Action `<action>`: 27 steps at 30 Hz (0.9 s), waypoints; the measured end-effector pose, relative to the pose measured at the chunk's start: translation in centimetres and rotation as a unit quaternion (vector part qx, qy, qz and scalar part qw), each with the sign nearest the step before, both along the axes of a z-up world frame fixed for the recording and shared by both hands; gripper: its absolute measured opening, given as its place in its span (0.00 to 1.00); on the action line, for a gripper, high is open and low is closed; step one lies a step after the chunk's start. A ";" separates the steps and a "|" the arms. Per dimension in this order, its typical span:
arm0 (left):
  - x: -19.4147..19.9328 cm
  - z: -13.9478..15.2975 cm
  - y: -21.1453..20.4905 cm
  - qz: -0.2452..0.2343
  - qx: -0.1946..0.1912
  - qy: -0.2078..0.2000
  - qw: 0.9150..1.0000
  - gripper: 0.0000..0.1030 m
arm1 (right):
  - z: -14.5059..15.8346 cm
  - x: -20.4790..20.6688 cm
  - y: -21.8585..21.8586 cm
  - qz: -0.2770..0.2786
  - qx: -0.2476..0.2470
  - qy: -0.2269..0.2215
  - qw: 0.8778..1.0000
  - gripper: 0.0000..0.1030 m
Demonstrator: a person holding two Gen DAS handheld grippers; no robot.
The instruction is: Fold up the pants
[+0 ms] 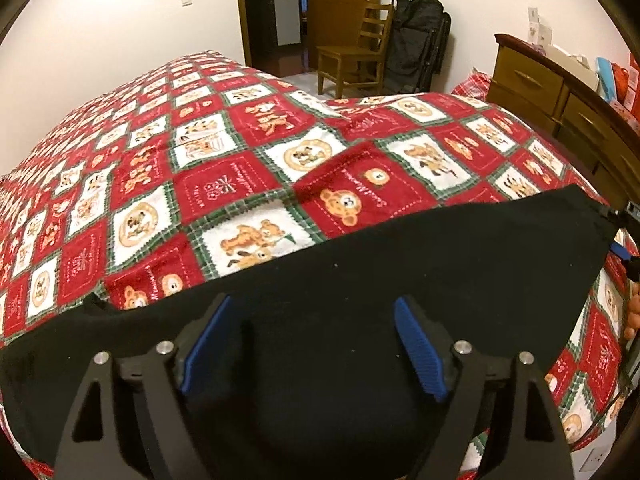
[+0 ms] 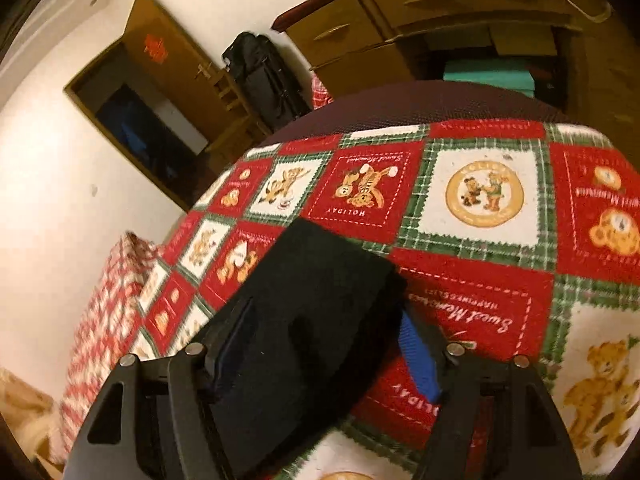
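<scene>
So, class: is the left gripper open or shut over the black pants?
Open. The left gripper shows both blue pads wide apart, with black pants between them, ungripped.

"HOLIDAY", seemingly "Sweet Memories", on bedspread [image 2: 484, 216]

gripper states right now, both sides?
Left gripper: open, above the black pants, gripping nothing.
Right gripper: pants fabric between its fingers; jaws look wide, so grip cannot be told.
</scene>
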State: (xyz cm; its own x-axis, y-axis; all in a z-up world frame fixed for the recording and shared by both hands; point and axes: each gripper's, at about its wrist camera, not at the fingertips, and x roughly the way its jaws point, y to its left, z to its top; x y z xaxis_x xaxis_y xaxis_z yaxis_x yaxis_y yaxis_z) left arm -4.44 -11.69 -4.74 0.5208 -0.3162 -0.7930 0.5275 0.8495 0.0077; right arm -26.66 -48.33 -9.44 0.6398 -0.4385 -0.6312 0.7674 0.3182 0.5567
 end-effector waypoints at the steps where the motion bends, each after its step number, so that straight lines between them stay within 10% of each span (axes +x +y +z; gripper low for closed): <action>1: 0.1 0.0 0.1 0.001 0.000 0.001 1.000 0.82 | -0.3 -0.2 0.0 -0.006 0.013 -0.008 1.000 0.33; 3: 0.2 0.1 0.4 0.003 -0.001 0.002 1.000 0.82 | -1.1 -0.4 -0.3 0.001 0.035 -0.018 0.999 0.11; 13: 1.4 0.9 3.8 0.031 -0.020 -0.002 0.999 0.82 | 7.2 3.8 5.7 0.160 -0.103 -0.011 0.982 0.09; 19: 2.0 2.1 7.0 0.056 -0.033 -0.016 0.998 0.83 | 11.4 9.7 16.1 0.316 -0.193 -0.020 0.929 0.09; 27: 2.8 2.0 12.6 0.109 -0.066 -0.012 0.992 0.84 | 3.8 15.7 30.8 0.482 -0.287 0.057 0.826 0.09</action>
